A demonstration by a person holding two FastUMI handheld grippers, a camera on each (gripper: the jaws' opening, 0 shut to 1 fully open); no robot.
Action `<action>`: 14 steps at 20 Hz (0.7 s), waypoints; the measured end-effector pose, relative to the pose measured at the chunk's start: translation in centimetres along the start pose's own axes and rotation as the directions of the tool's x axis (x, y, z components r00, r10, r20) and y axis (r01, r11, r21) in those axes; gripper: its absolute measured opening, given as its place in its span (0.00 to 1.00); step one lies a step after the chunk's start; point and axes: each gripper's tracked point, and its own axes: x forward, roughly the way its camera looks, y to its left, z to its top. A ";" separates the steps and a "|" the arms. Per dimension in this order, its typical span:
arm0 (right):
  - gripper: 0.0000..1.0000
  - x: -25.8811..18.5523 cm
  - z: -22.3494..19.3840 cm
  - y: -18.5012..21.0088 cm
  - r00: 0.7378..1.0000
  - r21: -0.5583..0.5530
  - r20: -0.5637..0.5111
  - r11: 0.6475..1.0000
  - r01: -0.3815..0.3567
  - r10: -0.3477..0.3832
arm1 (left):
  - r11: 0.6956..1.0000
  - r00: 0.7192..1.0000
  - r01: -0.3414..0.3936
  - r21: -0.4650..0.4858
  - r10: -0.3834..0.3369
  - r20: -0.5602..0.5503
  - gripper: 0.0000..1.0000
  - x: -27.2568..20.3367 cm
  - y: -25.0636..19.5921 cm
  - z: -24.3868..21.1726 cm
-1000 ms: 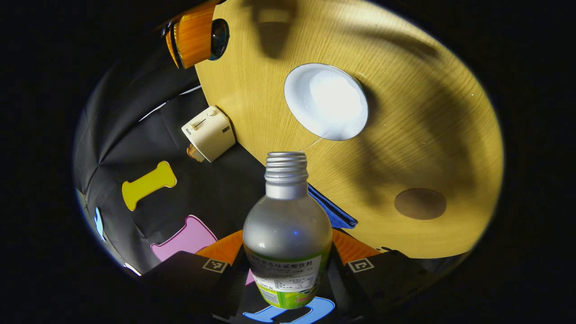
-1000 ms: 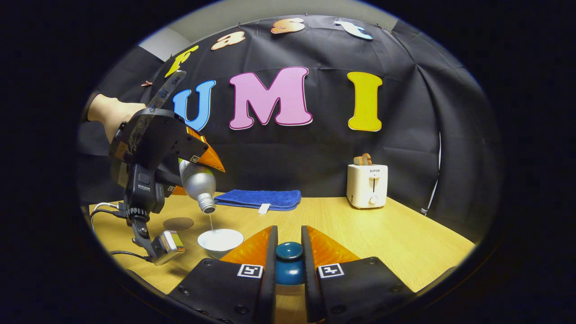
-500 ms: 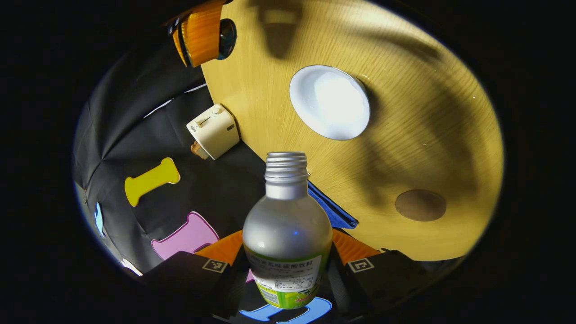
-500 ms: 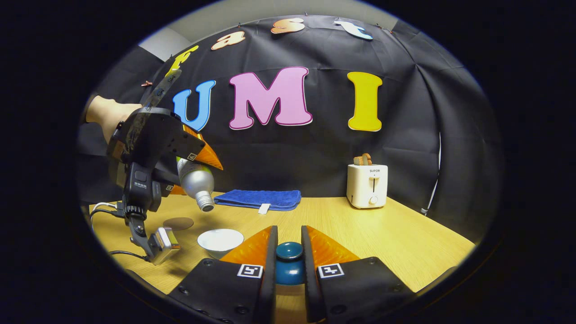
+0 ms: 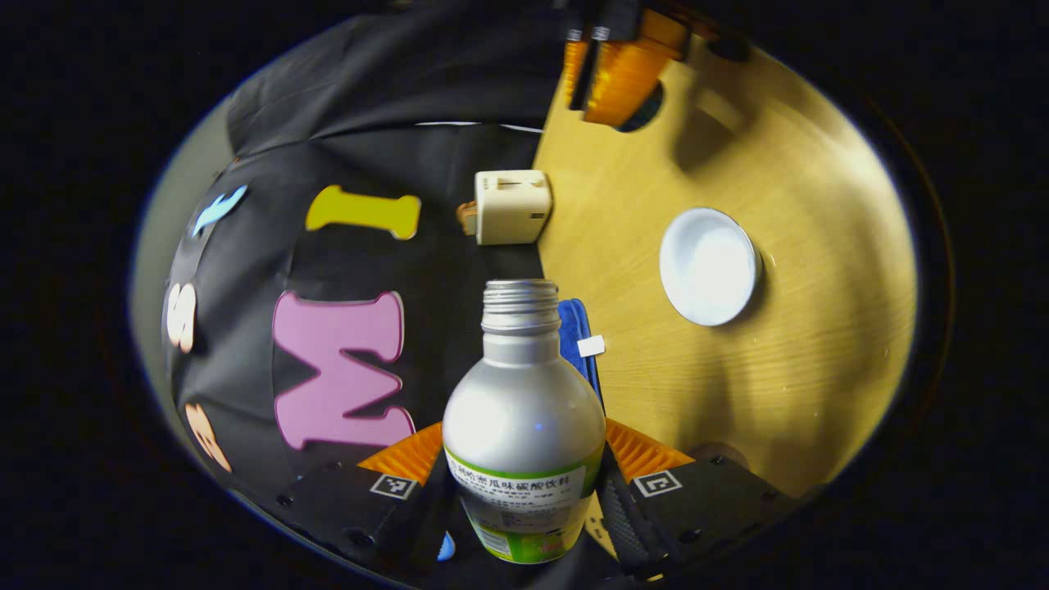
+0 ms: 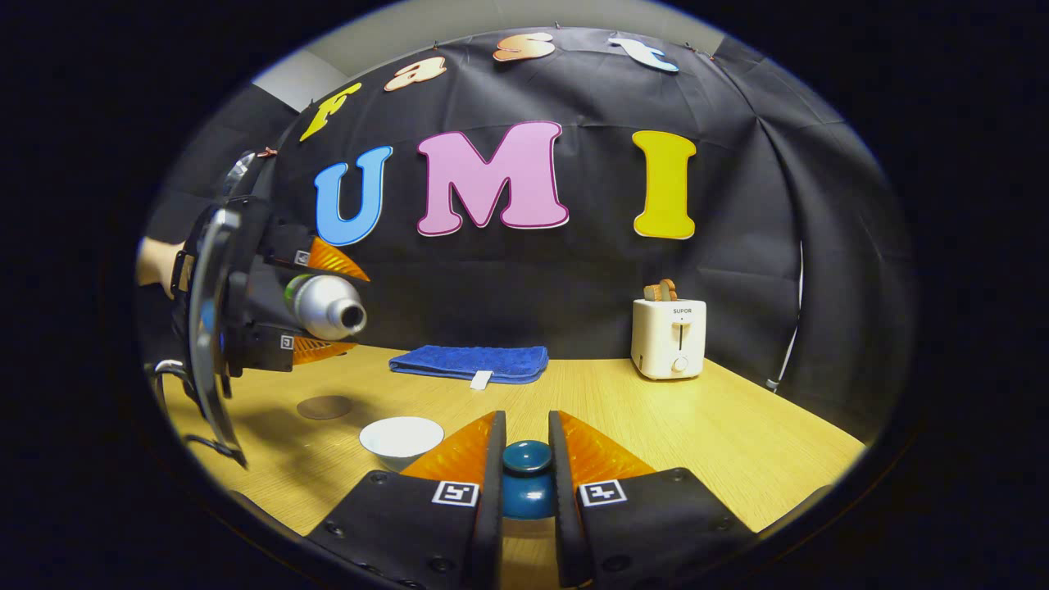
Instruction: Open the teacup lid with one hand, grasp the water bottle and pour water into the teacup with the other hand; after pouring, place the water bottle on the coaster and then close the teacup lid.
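Observation:
My left gripper point(image 5: 524, 447) is shut on a silver water bottle point(image 5: 523, 410) with a green label and no cap. In the right gripper view the bottle point(image 6: 324, 306) lies nearly level in the air, left of and above the cup, mouth toward the right. The white teacup point(image 6: 401, 436) stands uncovered on the table, with liquid in it; it is also in the left gripper view point(image 5: 709, 265). My right gripper point(image 6: 526, 419) is shut on the dark teal knob of the teacup lid point(image 6: 526, 463), held just right of the cup. A round brown coaster point(image 6: 324, 406) lies bare behind the cup.
A folded blue towel point(image 6: 470, 362) lies at the back of the wooden table point(image 6: 656, 426). A cream toaster point(image 6: 669, 338) stands at the back right. A hand point(image 6: 156, 262) holds the left gripper at the far left, with a cable below it.
The thin stream into the teacup has stopped. The left gripper has swung the bottle up from mouth-down to nearly level and drawn left of the cup. The right gripper has stayed put.

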 end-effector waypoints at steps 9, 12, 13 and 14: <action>0.30 0.0 0.0 0.0 1.000 -0.001 -0.001 1.000 -0.001 0.001 | 0.495 0.964 -0.235 -0.836 0.228 -0.136 0.80 -0.1 0.8 -3.5; 0.30 0.1 -0.1 0.0 1.000 -0.001 -0.001 1.000 -0.001 0.001 | 0.325 0.959 -0.221 -0.920 0.244 -0.144 0.80 -0.1 0.3 -3.4; 0.30 0.1 0.0 0.0 1.000 -0.001 -0.001 1.000 -0.001 0.001 | 0.275 0.959 -0.208 -0.939 0.246 -0.140 0.80 -0.3 0.3 -3.3; 0.30 0.0 0.0 0.0 1.000 -0.001 -0.001 1.000 -0.001 0.001 | 0.222 0.960 -0.192 -0.956 0.246 -0.136 0.79 -0.3 0.2 -3.1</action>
